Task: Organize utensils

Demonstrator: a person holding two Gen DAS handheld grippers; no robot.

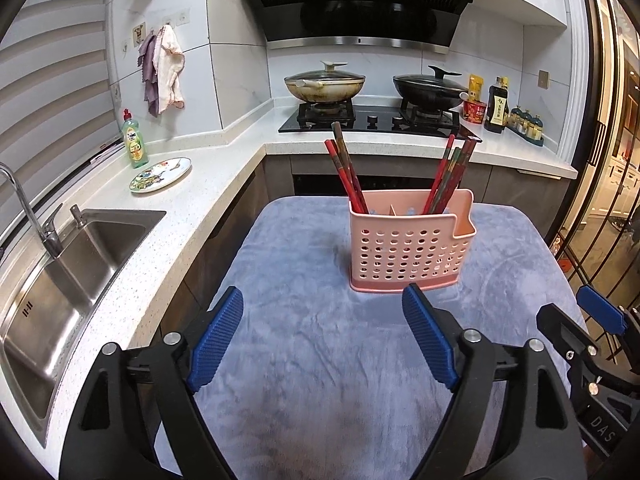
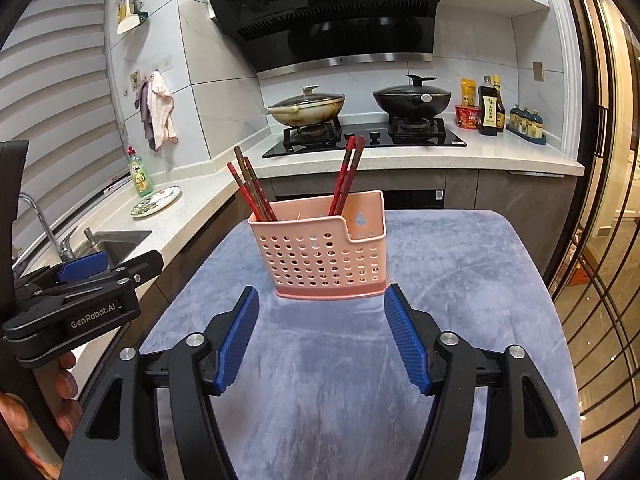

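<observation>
Long red chopsticks (image 1: 350,176) are stood in a holey pink plastic basket (image 1: 408,248) at twelve o'clock on the soft blue cloth (image 1: 320,360), and the ridged blue pads of the left gripper (image 1: 323,306) and right gripper (image 2: 321,300) are held apart with nothing between them.

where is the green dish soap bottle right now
In the left wrist view the green dish soap bottle stands upright on the white counter at left, just behind the patterned plate, beyond the sink.

A small table (image 1: 280,360) covered with a plush blue-grey cloth (image 2: 460,280) carries the things. Directly on the cloth stands one pink perforated utensil holder (image 1: 408,252), upright, just ahead of the left claw (image 1: 324,344) and slightly to its right; ahead of the right claw (image 2: 322,340) too, slightly to its left. The cloth (faintly rumpled, with brushed streaks in its nap) lies bare beneath and between both claws' blue pads (image 2: 240,340), which touch nothing on it.
</observation>
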